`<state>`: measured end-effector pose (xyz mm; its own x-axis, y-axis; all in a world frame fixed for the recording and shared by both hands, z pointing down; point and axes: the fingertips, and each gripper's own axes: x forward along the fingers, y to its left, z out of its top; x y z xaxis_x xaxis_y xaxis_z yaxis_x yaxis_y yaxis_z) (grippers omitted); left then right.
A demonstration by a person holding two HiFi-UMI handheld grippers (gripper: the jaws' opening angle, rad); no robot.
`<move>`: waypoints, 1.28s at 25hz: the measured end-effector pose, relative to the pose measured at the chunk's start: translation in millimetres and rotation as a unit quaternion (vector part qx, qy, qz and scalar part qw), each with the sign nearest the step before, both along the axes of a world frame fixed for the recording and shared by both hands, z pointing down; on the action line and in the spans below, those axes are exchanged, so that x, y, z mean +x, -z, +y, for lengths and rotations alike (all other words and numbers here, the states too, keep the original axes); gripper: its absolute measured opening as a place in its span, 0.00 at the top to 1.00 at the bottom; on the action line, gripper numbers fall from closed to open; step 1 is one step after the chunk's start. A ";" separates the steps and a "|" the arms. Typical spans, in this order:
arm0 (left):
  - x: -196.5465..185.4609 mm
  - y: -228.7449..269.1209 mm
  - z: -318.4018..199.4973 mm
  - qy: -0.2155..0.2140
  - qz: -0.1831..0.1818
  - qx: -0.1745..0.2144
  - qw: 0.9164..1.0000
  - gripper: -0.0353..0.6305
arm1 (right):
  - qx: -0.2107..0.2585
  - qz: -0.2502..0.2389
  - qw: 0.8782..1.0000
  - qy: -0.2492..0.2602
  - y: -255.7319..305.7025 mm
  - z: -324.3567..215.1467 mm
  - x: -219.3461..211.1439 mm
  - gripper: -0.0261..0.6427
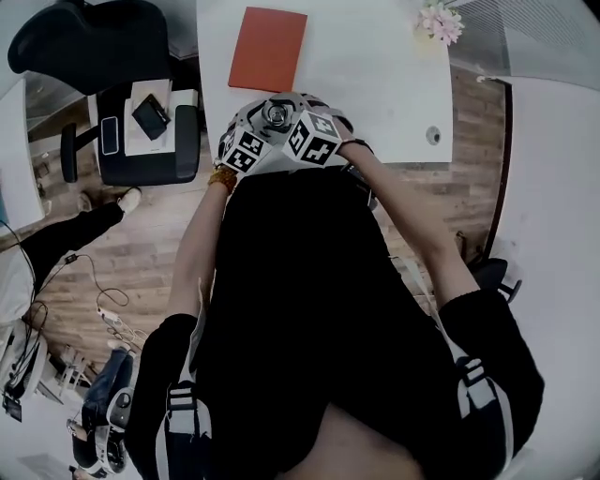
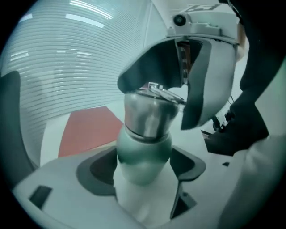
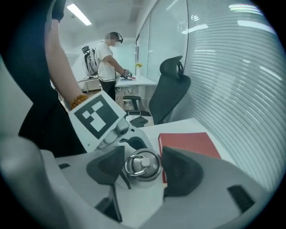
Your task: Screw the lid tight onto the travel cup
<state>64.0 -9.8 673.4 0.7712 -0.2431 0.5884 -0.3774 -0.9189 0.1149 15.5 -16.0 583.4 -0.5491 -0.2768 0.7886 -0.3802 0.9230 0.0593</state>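
Observation:
The travel cup (image 2: 144,152) has a pale green body and a silver lid (image 2: 149,114) with a ring on top. My left gripper (image 2: 143,174) is shut on the cup's body, with a dark pad on each side. In the right gripper view the lid (image 3: 143,165) sits between the two dark pads of my right gripper (image 3: 144,171), which lie against its sides from above. In the head view both marker cubes (image 1: 314,138) crowd around the cup (image 1: 275,113) at the near edge of the white table (image 1: 375,84).
A red notebook (image 1: 267,49) lies on the table just beyond the cup. Flowers (image 1: 441,21) stand at the far right corner. A black office chair (image 1: 94,42) is at the left. A person (image 3: 109,58) works at another desk far behind. Slatted blinds line the wall.

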 end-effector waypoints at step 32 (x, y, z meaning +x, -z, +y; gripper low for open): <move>-61.8 121.1 -20.1 -0.020 0.139 -0.007 0.990 0.39 | 0.016 -0.117 0.990 0.080 95.2 -20.7 25.7 0.51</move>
